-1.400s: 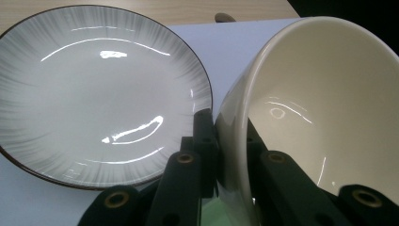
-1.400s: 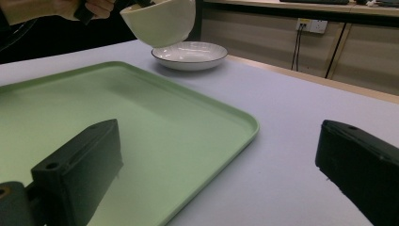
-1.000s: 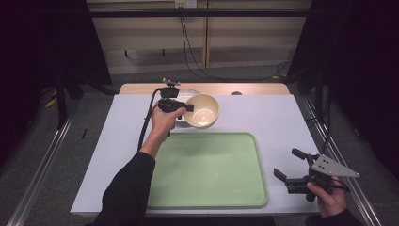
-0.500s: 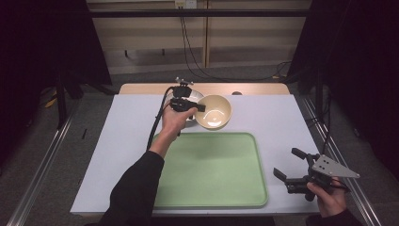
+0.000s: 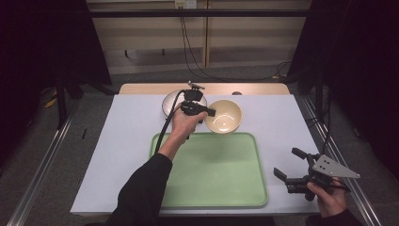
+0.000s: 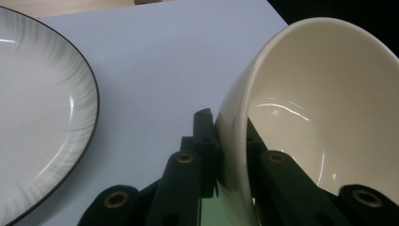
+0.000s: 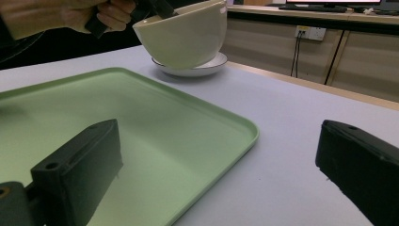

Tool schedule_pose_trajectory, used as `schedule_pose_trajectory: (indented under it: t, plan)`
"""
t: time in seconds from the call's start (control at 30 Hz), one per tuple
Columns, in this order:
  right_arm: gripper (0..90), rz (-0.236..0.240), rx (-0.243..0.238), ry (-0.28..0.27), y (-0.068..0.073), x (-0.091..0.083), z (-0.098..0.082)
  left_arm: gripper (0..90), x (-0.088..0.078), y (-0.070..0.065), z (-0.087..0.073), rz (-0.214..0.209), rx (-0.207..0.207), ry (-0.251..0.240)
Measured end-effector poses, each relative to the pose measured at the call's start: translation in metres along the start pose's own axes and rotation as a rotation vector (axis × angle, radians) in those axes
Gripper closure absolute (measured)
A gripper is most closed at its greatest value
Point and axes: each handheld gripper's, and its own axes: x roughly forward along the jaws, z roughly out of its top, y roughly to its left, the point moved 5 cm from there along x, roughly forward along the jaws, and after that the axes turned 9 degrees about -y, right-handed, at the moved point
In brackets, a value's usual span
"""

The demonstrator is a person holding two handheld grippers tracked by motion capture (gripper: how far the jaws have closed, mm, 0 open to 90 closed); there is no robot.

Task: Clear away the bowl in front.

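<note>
Cream bowl [image 5: 225,116] hangs above the white worktop [image 5: 117,141], just beyond the far edge of the green tray [image 5: 216,174] and right beside a white plate [image 5: 171,101] with a thin dark rim. The left gripper [image 5: 207,113] has its fingers [image 6: 205,141] clamped on the bowl's rim, one pad outside the wall and the other inside, as the left gripper view shows. In the right gripper view the bowl is clear of the worktop, with the plate behind it. The right gripper [image 5: 288,170] sits at the worktop's near right corner, beside the tray, its fingers [image 7: 80,165] spread wide with nothing between them.
</note>
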Motion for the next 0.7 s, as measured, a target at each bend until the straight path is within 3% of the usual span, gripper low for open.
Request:
schedule_pose_trajectory:
  t: [0.4,0.43,0.63,0.7]
  plan:
    - [0.5,-0.006,-0.006,0.0,0.0,0.001,0.0,83.2,0.021,-0.018,-0.004,-0.027,0.009,0.051]
    - [0.5,-0.009,-0.003,0.0,0.0,0.0,0.0,83.2,0.024,-0.02,-0.005,-0.031,0.025,0.063]
    - [0.5,-0.006,-0.005,-0.001,0.0,0.0,0.0,83.2,0.032,-0.028,-0.006,-0.045,0.005,0.059]
    - [0.5,-0.005,-0.006,0.0,0.0,0.001,0.0,83.3,0.035,-0.03,-0.007,-0.043,0.027,0.077]
